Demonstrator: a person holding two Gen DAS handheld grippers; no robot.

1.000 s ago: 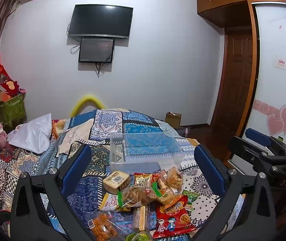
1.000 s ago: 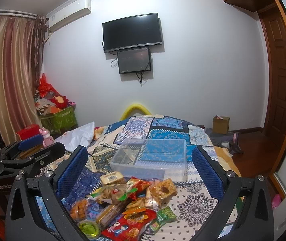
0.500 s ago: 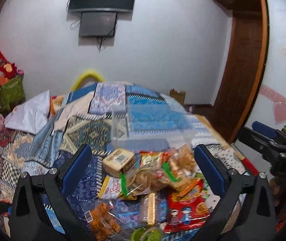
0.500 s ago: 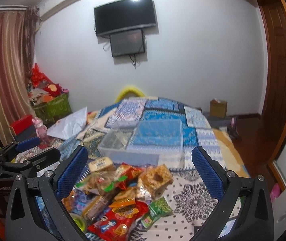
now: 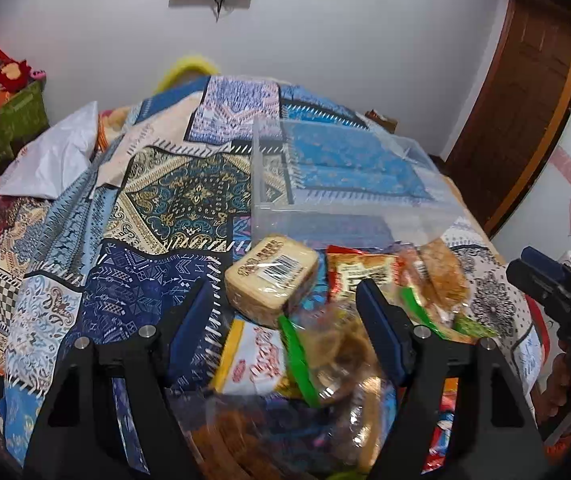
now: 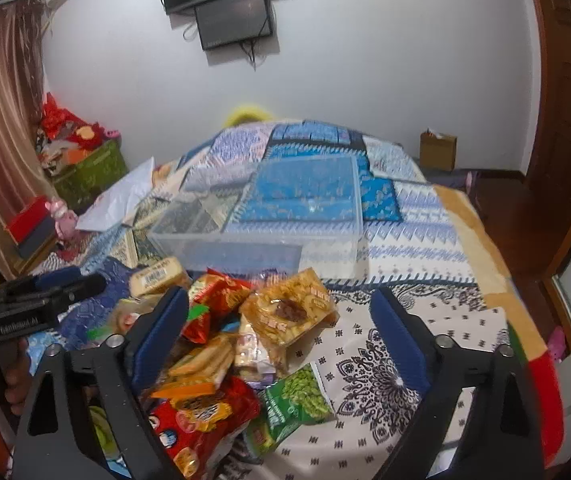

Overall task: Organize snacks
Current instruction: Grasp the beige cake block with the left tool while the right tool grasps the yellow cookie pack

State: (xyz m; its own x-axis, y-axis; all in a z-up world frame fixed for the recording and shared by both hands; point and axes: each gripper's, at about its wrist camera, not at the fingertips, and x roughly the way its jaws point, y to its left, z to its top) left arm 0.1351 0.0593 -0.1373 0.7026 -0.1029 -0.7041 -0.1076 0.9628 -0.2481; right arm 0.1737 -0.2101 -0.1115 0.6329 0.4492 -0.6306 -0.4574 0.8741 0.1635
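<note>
While both jaws close, holding nothing, left gripper (image 5: 283, 304) risks snagging two overlapped crinkly packets (image 5: 325, 344); right gripper (image 6: 279, 312) brackets heaped snack pile (image 6: 221, 344), clear plastic bin (image 6: 261, 236) at twelve o'clock.

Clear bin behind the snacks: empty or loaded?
Empty. The clear bin shows only bedspread pattern through it; every snack lies outside.

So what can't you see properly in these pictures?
- Left wrist view: the snacks at the bottom edge are blurred and partly behind the left gripper.
- Right wrist view: the red bag is partly hidden behind a finger.
- Both views: the small print on the packets is too small to read.
</note>
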